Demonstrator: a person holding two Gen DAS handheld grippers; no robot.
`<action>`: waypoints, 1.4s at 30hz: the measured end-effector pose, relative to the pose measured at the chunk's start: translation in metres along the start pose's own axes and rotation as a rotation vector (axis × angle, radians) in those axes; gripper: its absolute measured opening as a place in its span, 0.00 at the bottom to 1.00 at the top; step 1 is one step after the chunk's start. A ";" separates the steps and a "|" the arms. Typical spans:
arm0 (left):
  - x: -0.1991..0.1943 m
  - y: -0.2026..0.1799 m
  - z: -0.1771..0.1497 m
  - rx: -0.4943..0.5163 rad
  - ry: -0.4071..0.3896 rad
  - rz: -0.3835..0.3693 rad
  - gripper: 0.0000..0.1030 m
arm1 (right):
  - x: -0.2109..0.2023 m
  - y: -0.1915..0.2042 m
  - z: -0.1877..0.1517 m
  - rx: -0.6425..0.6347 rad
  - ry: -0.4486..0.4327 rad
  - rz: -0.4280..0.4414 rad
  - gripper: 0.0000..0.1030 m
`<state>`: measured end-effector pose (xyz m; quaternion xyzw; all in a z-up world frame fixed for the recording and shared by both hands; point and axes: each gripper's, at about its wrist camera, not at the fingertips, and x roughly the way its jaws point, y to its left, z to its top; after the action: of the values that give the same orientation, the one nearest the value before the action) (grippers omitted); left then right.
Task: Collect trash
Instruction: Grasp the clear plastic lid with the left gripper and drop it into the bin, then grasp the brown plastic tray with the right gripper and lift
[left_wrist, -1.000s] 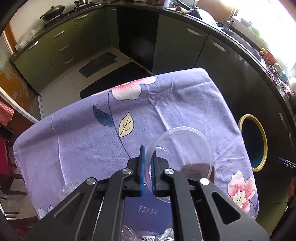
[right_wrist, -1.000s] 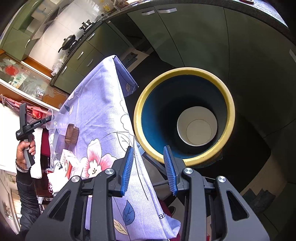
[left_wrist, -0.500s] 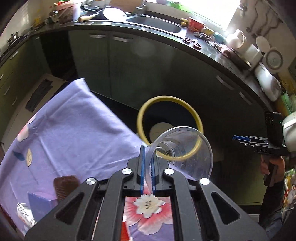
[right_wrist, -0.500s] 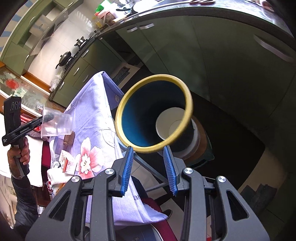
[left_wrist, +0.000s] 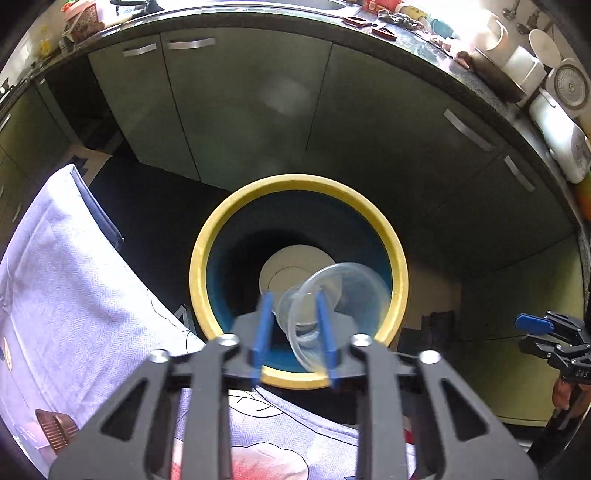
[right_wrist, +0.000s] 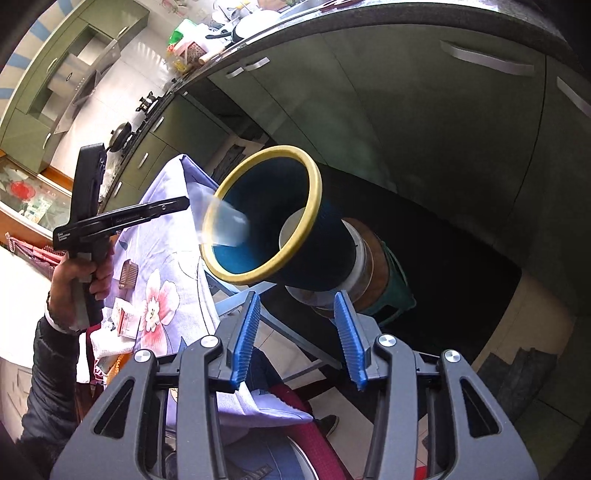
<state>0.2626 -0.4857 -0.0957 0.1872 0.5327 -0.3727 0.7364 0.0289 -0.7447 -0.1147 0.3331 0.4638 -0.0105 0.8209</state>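
Green cabinets filled the upper half of the left wrist view under a dark, cluttered countertop. The surface, draped in a purple floral cloth, took the lower left of that view. A blue bin with a yellow rim sat at frame centre, just beside the cloth's edge, a white disc showing deep inside it; in the right wrist view it stood on a round stool. The left gripper hung over the bin's mouth. Its jaws had just been opening, and the clear plastic cup lay blurred and tilted between the parted blue fingers, over the bin's opening; no pad visibly pressed on it. The right gripper sat at lower centre of its own view, jaws opening further, apart with nothing between them. A brown ridged tray and a small red-and-white packet lay on the cloth.
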 end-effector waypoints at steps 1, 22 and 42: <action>-0.006 0.000 -0.002 0.001 -0.011 -0.005 0.33 | 0.000 0.000 0.000 -0.004 0.000 -0.003 0.42; -0.253 0.133 -0.257 -0.264 -0.408 0.146 0.66 | 0.123 0.245 -0.001 -0.529 0.248 0.182 0.59; -0.274 0.180 -0.363 -0.367 -0.430 0.228 0.70 | 0.307 0.399 0.001 -0.577 0.444 -0.091 0.13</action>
<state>0.1210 -0.0281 0.0037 0.0262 0.3984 -0.2163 0.8909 0.3344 -0.3447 -0.1358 0.0613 0.6289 0.1569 0.7590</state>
